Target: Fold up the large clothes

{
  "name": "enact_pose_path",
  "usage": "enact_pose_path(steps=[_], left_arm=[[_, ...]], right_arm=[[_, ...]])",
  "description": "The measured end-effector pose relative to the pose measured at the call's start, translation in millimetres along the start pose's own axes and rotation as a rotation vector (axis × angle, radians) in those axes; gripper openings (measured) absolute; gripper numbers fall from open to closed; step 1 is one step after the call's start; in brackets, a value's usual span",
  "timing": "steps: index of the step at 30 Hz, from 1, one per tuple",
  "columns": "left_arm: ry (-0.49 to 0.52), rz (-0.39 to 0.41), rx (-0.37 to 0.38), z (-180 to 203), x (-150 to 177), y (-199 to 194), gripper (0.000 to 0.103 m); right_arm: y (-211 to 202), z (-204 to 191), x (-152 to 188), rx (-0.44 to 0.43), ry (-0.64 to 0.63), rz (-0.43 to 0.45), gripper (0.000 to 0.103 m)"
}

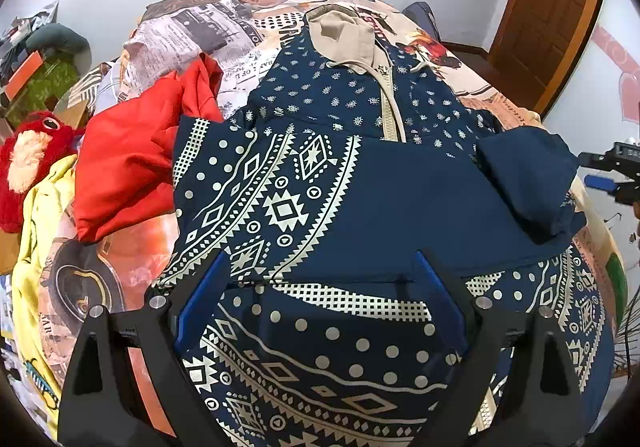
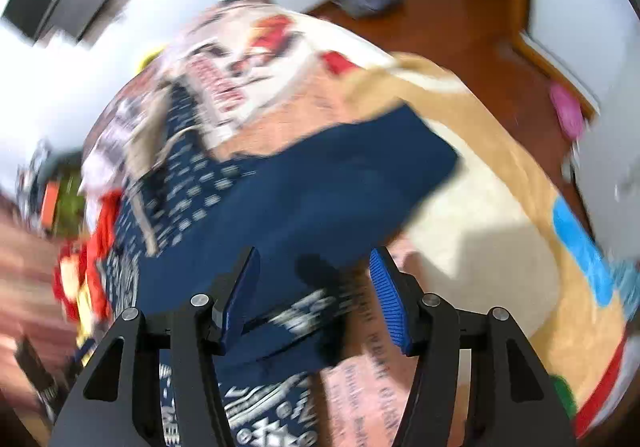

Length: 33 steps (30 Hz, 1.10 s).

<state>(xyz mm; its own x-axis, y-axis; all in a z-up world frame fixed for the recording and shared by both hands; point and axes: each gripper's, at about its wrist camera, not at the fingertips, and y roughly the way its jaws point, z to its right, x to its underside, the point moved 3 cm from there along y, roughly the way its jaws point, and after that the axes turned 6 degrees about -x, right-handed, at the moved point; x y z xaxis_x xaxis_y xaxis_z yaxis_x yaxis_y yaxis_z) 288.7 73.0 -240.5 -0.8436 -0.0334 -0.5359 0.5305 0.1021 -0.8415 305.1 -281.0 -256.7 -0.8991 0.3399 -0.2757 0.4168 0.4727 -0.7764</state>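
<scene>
Left gripper (image 1: 320,279) stood released over the navy hoodie (image 1: 360,187) on the bed (image 1: 192,31); right gripper (image 2: 314,287) unclenched above its edge — best pinched squarely before folding.

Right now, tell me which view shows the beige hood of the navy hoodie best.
The left wrist view: the beige hood lies sharp and whole at the far end of the navy hoodie, with its zipper running down from it. The right wrist view is motion-blurred; there the hood is only a greyish smear at the left.
</scene>
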Motion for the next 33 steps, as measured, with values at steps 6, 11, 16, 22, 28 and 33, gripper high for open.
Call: enact_pose_path(steps=[6,11,16,22,28,33], left_arm=[[-0.002,-0.027,-0.007,1,-1,12,0.092],[-0.012,-0.047,-0.009,1,0,22,0.092],[-0.01,-0.042,-0.01,1,1,20,0.092],[-0.003,-0.007,-0.014,-3,1,7,0.092],[-0.031,0.035,0.004,-16,1,-10,0.092],[-0.062,0.074,0.009,-33,1,-27,0.092]], right_arm=[[24,27,-7,-0.023,0.128,-0.014,0.051],[28,21,-15,0.001,0.084,0.026,0.04],[31,17,-27,0.065,0.038,0.039,0.012],[-7,-28,-28,0.057,-0.106,0.146,0.01],[-46,-106,-24,-0.034,-0.259,0.211,0.01],[-51,-182,-6,-0.145,-0.374,0.196,0.01]])
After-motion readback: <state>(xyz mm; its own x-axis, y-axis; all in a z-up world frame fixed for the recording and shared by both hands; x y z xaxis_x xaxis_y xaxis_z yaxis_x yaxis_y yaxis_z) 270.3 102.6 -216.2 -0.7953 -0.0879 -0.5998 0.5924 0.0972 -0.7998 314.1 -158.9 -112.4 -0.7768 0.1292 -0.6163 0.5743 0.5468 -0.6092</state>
